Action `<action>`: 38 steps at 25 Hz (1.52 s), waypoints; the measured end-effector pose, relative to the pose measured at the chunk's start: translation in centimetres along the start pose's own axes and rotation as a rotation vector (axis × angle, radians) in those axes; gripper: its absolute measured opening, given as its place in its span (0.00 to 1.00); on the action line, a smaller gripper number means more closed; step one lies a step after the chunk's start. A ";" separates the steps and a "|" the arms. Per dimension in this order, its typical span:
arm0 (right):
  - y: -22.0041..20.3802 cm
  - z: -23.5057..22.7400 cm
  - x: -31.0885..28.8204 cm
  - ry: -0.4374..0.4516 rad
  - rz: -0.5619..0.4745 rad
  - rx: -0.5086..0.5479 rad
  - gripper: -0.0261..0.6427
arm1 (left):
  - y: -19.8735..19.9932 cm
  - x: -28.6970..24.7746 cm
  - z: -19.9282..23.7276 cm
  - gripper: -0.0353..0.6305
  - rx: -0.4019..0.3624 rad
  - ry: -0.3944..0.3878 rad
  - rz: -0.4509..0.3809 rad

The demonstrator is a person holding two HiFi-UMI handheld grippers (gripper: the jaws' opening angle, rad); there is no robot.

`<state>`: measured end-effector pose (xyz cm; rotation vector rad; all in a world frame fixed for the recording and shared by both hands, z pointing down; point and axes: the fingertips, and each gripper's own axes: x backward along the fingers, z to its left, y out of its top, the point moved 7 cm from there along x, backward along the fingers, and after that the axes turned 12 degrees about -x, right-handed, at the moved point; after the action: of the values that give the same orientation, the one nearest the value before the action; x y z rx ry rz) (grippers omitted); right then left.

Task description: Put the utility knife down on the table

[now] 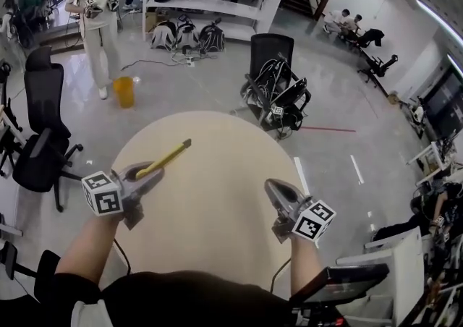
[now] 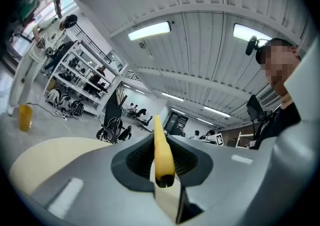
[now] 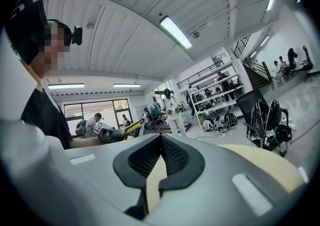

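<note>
Well, the round beige counter [image 1: 217,202] is wide and bare, so I have much free room for this step. My left tongs [image 1: 150,172] hang above the counter's left part, pointing about level, and they are clamped on the utility knife [image 1: 168,156]. My right tongs [image 1: 273,187] are above the counter's right part, closed, with nothing between them. I judge they have no job here, and I would hold them off the middle of the counter.

The yellow knife is gripped near its rear end. It sticks out forward over the counter, toward the counter's far edge, and it seems clear of the surface.

To do the step well, I would bring the left tongs lower until the long body of the knife lies almost flat on the counter, and only then loosen the grip slowly. Released from this height, the knife may bounce or slide toward the counter's rim. I cannot tell whether the blade is out, so I would leave the tip pointing away from the counter's near edge.
</note>
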<state>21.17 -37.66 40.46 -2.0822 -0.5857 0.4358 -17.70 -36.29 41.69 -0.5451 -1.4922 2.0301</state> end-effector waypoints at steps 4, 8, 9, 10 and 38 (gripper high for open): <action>1.9 -4.0 -3.2 -0.009 -0.005 0.013 0.06 | -0.4 -4.0 5.3 0.15 0.006 -0.016 0.044; 2.9 -8.5 -7.0 -0.010 -0.001 0.021 0.06 | -1.7 -8.1 10.8 0.15 0.029 -0.017 0.106; 3.1 -9.7 -8.1 -0.009 0.000 0.024 0.06 | -2.1 -9.2 12.2 0.15 0.029 -0.019 0.122; 3.3 -10.9 -9.2 -0.009 0.002 0.027 0.06 | -2.5 -10.3 13.7 0.15 0.029 -0.022 0.138; -5.7 -34.8 -25.4 0.037 0.159 -0.010 0.06 | -21.8 -32.3 38.5 0.15 0.137 -0.044 0.500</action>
<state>16.62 -72.57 65.88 -2.1506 -0.4027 0.4848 -12.56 -80.24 73.92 -0.8900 -1.3190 2.5130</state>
